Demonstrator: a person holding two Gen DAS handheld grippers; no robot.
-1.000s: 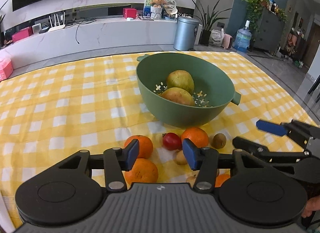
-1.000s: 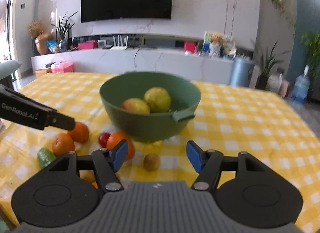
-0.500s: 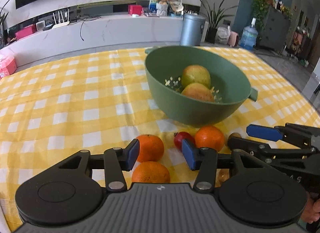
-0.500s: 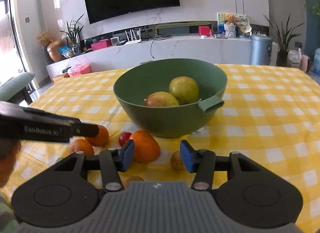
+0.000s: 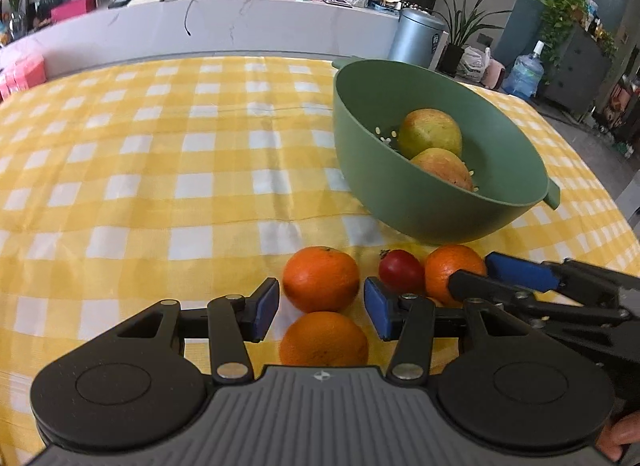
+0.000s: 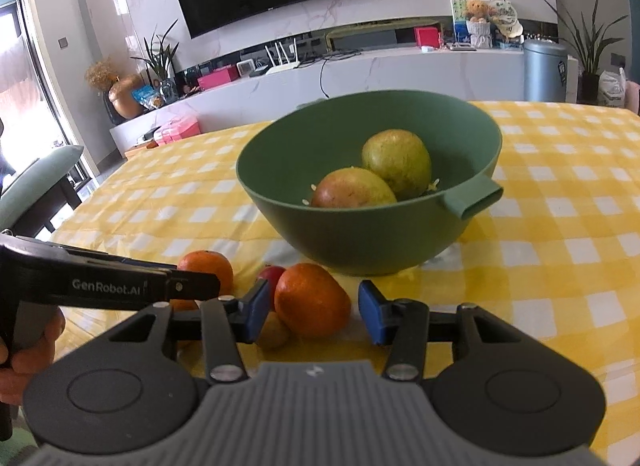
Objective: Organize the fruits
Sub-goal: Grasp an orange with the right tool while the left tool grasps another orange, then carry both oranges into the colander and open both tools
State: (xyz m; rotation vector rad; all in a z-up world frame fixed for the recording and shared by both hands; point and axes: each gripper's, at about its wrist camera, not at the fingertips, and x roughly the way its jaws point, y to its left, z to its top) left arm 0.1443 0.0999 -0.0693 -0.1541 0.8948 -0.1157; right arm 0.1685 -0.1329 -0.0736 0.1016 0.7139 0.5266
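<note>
L wrist view: left gripper (image 5: 320, 316) tilts down over the desk (image 5: 160, 169), jaws released, nothing pressed; near orange (image 5: 323, 340) sits in the gap w/ far orange (image 5: 321, 278) just beyond the tips. Right gripper (image 5: 476, 280) comes in from the right, its tips at a third orange (image 5: 450, 272); small red fruit (image 5: 400, 270) between that and the far orange. Green bowl (image 5: 400, 201) behind, 2 yellow-green fruits (image 5: 430, 133) inside. Count here: 3 oranges, 1 red fruit, 1 bowl.

R wrist view: right gripper (image 6: 314, 312) points down, jaws apart around the orange, pads not touching it. Small brown fruit (image 6: 274, 332) by the left pad. A hand (image 6: 28, 350) holds the left gripper at left edge.
</note>
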